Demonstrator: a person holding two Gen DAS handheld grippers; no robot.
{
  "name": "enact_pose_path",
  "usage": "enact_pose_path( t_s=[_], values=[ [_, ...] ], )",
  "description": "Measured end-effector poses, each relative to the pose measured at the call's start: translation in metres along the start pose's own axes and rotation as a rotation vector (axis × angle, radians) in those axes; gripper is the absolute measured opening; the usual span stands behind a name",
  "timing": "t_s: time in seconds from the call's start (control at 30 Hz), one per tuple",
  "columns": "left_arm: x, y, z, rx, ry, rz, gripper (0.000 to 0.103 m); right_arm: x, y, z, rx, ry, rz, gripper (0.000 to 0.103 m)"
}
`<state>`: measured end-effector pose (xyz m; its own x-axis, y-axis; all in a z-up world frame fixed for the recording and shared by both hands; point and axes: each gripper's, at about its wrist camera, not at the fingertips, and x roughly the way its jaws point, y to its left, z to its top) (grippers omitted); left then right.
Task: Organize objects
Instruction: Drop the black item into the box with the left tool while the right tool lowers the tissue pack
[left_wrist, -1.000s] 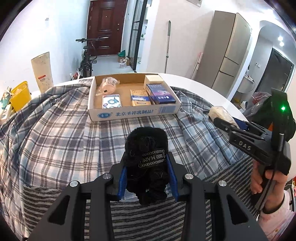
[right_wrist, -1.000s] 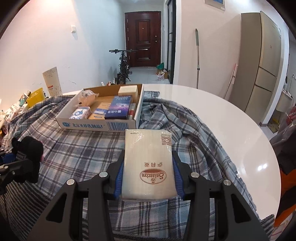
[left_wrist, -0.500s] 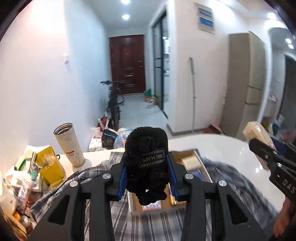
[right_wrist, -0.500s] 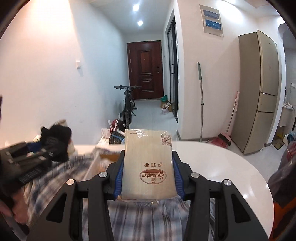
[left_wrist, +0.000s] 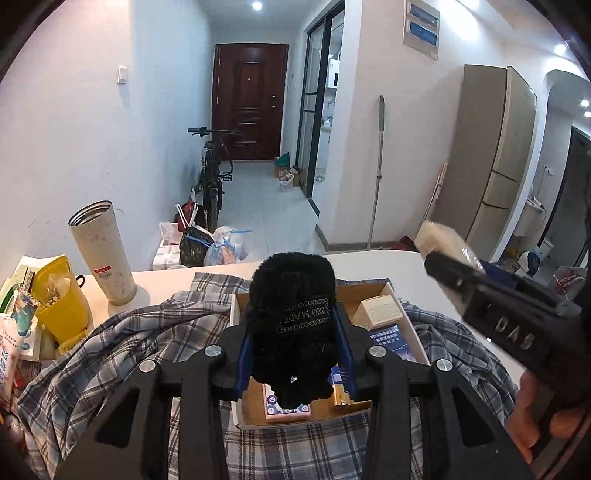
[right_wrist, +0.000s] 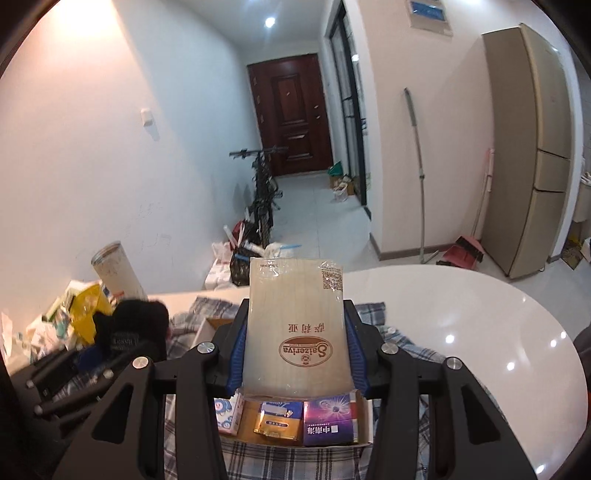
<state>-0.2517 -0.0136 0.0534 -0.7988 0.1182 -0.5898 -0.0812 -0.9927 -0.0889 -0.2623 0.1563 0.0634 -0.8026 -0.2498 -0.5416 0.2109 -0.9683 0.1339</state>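
Note:
My left gripper (left_wrist: 293, 343) is shut on a black fluffy item (left_wrist: 293, 325) with a "hand made" label, held up over the open cardboard box (left_wrist: 419, 339). The right gripper (right_wrist: 295, 343) is shut on a flat beige Saizeriya packet (right_wrist: 297, 328), also above the cardboard box (right_wrist: 364, 437). Inside the box lie a purple-blue carton (right_wrist: 328, 424), a gold pack (right_wrist: 275, 424) and a white pack with a blue print (right_wrist: 227, 419). The left wrist view shows the right gripper (left_wrist: 443, 258) at the right with its packet (left_wrist: 439, 236). The left gripper (right_wrist: 122, 332) with the black item shows at the left of the right wrist view.
A plaid cloth (left_wrist: 129, 343) covers the round white table (right_wrist: 480, 317). A tall metal tumbler (left_wrist: 103, 254), a yellow cup (left_wrist: 62, 295) and loose packets crowd the table's left edge. A bicycle (left_wrist: 214, 166) and bags stand on the floor beyond. A hand (left_wrist: 539, 413) holds the right gripper.
Both grippers have risen and moved forward over the box with their loads still held. The box now lies right under the fingers instead of farther ahead.

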Motion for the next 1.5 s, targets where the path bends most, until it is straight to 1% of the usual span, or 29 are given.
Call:
enact_pose_path(
  t_s=[0.17, 0.27, 0.3, 0.43, 0.53, 0.63, 0.7, 0.77, 0.83, 0.93, 0.97, 1.07, 1.1, 1.17, 1.27, 1.37, 1.4, 1.43, 1.47, 1.5],
  values=[
    [0.007, 0.003, -0.002, -0.003, 0.015, 0.006, 0.04, 0.008, -0.008, -0.007, 0.006, 0.029, 0.015, 0.044],
    [0.019, 0.004, -0.006, -0.004, 0.051, 0.006, 0.04, 0.01, -0.01, -0.008, 0.007, 0.031, 0.014, 0.044],
    [0.024, 0.005, -0.007, -0.007, 0.069, 0.006, 0.04, 0.011, -0.009, -0.009, 0.004, 0.033, 0.011, 0.044],
    [0.06, 0.01, -0.021, -0.032, 0.192, 0.019, 0.04, 0.019, -0.007, -0.014, -0.01, 0.047, -0.004, 0.044],
    [0.082, 0.018, -0.033, -0.047, 0.265, 0.028, 0.04, 0.024, -0.005, -0.018, -0.024, 0.055, -0.019, 0.044],
    [0.098, 0.027, -0.045, -0.077, 0.32, -0.004, 0.04, 0.027, -0.002, -0.022, -0.061, 0.049, -0.035, 0.044],
    [0.105, 0.027, -0.05, -0.081, 0.345, -0.004, 0.04, 0.031, -0.002, -0.023, -0.063, 0.058, -0.034, 0.044],
    [0.11, 0.028, -0.054, -0.086, 0.359, 0.004, 0.04, 0.037, -0.004, -0.024, -0.041, 0.089, -0.005, 0.044],
    [0.113, 0.031, -0.057, -0.11, 0.372, 0.001, 0.044, 0.042, -0.007, -0.025, -0.017, 0.115, 0.016, 0.044],
    [0.115, 0.035, -0.058, -0.133, 0.38, -0.016, 0.047, 0.043, -0.005, -0.028, -0.04, 0.106, -0.014, 0.044],
    [0.114, 0.035, -0.058, -0.129, 0.377, -0.016, 0.052, 0.042, -0.004, -0.028, -0.05, 0.101, -0.022, 0.044],
    [0.109, 0.032, -0.053, -0.107, 0.35, -0.005, 0.074, 0.043, -0.004, -0.029, -0.043, 0.112, 0.0, 0.044],
    [0.104, 0.031, -0.051, -0.102, 0.325, -0.002, 0.079, 0.043, -0.004, -0.029, -0.037, 0.113, 0.005, 0.044],
    [0.095, 0.03, -0.044, -0.088, 0.27, 0.019, 0.085, 0.042, -0.005, -0.029, -0.033, 0.104, -0.008, 0.044],
    [0.072, 0.03, -0.033, -0.068, 0.158, 0.054, 0.086, 0.038, -0.008, -0.028, -0.02, 0.079, -0.035, 0.044],
    [0.052, 0.034, -0.026, -0.081, 0.039, 0.082, 0.087, 0.038, -0.011, -0.028, 0.003, 0.084, -0.019, 0.045],
    [0.044, 0.036, -0.026, -0.091, -0.015, 0.092, 0.087, 0.04, -0.01, -0.029, 0.008, 0.09, -0.009, 0.045],
    [0.04, 0.037, -0.024, -0.094, -0.054, 0.115, 0.087, 0.042, -0.009, -0.031, 0.01, 0.096, 0.0, 0.045],
    [0.036, 0.038, -0.023, -0.086, -0.079, 0.144, 0.089, 0.045, -0.007, -0.034, 0.009, 0.104, 0.01, 0.045],
    [0.036, 0.036, -0.022, -0.063, -0.087, 0.175, 0.093, 0.049, -0.004, -0.038, 0.005, 0.116, 0.021, 0.045]
  ],
)
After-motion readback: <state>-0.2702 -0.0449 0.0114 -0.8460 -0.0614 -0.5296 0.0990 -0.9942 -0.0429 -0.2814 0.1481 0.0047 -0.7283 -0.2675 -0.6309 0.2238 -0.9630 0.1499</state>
